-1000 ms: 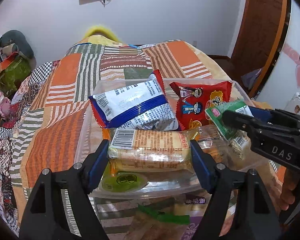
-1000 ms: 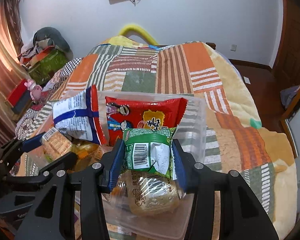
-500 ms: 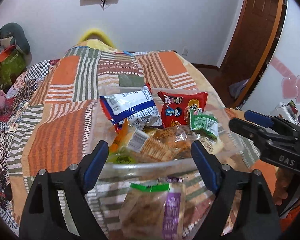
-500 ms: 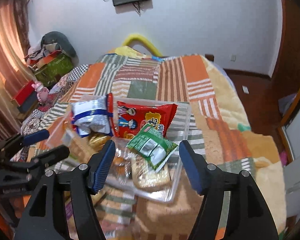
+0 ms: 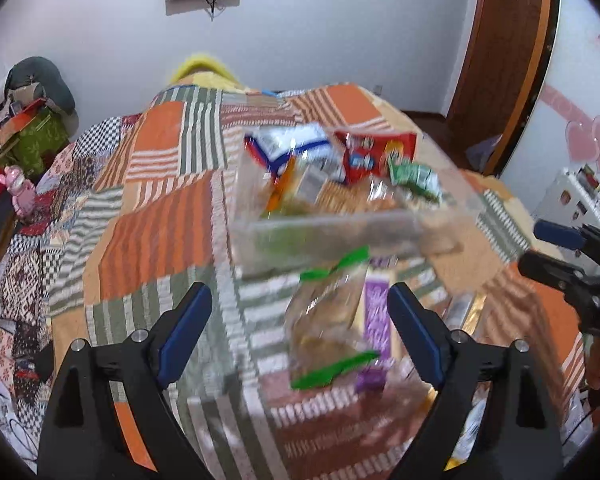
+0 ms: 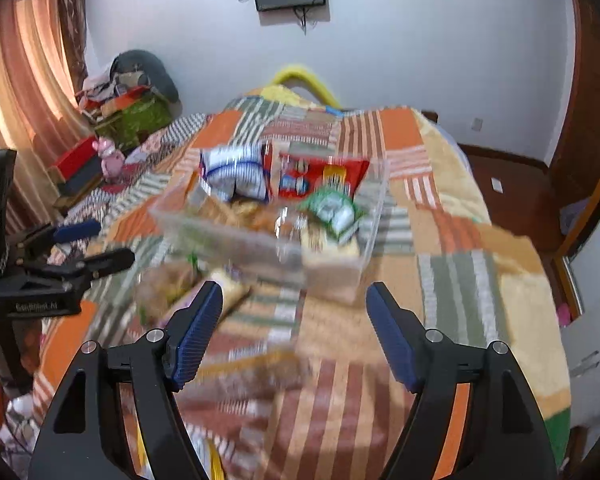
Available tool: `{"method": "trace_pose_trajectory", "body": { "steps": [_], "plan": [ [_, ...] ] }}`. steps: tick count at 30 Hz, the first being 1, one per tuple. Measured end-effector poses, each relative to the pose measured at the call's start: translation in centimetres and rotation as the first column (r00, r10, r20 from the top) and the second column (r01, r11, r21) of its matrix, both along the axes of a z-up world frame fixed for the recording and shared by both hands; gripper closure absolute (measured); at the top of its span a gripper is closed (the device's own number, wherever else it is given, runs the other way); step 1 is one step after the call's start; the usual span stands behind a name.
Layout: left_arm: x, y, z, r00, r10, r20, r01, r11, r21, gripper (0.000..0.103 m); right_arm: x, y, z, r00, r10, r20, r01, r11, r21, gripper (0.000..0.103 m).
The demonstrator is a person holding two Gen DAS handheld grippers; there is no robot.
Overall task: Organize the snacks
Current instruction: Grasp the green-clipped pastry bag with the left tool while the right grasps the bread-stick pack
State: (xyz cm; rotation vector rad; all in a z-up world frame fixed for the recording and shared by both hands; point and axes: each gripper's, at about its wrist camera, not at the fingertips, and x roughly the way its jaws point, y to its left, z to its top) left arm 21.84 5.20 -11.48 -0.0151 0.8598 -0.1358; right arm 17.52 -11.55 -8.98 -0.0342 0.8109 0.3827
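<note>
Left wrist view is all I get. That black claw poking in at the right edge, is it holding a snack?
Observer: No. The right gripper is open. Its jaws have just been opening and nothing is between them, with only the blanket below.
Operator: And what is off to the left of the bed, past my picture?
Observer: A curtain, orange-pink, hangs there by the wall.

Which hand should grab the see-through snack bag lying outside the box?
Probably the left. The left gripper is open with the clear bag lying right in front, between its fingers. The right gripper faces bare blanket.
</note>
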Motion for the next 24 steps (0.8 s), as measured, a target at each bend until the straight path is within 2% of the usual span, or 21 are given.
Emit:
{"method": "trace_pose_trajectory", "body": {
  "steps": [6,10,14,17,20,22,24],
  "plan": [
    [-0.1,0.0,-3.0,0.998,0.002,-0.065,-0.004,1.000,-0.029,0.013,-1.4,0.9,-3.3,0.994,0.010,-0.108,-0.012,1.000,-0.013,0.031],
    [0.5,-0.3,-4.0,0.997,-0.011,-0.073,0.006,0.998,-0.063,0.013,-1.1,1.5,-4.4,0.983,0.031,-0.180,-0.023,0.999,0.044,0.031],
    [1.5,-1.3,-5.0,0.997,-0.013,-0.072,0.013,1.000,-0.003,0.013,0.0,2.7,-5.0,0.976,0.040,-0.216,-0.024,0.997,0.072,0.022],
    [2.1,-1.5,-6.0,0.996,-0.015,-0.092,0.016,1.000,0.004,0.021,0.7,3.5,-5.8,0.970,0.039,-0.241,-0.024,0.998,0.063,0.022],
    [2.4,-1.0,-6.4,0.996,-0.007,-0.089,0.005,1.000,-0.031,0.025,1.2,4.1,-6.7,0.961,0.045,-0.272,-0.024,0.996,0.083,0.021],
    [2.5,-0.5,-6.5,0.996,-0.007,-0.091,0.002,0.999,-0.054,0.030,1.3,4.3,-7.0,0.961,0.052,-0.273,-0.029,0.996,0.088,0.020],
    [2.4,-0.2,-6.6,0.996,-0.009,-0.090,0.004,0.998,-0.063,0.031,1.3,4.5,-6.9,0.965,0.058,-0.254,-0.043,0.997,0.062,0.023]
  ]
}}
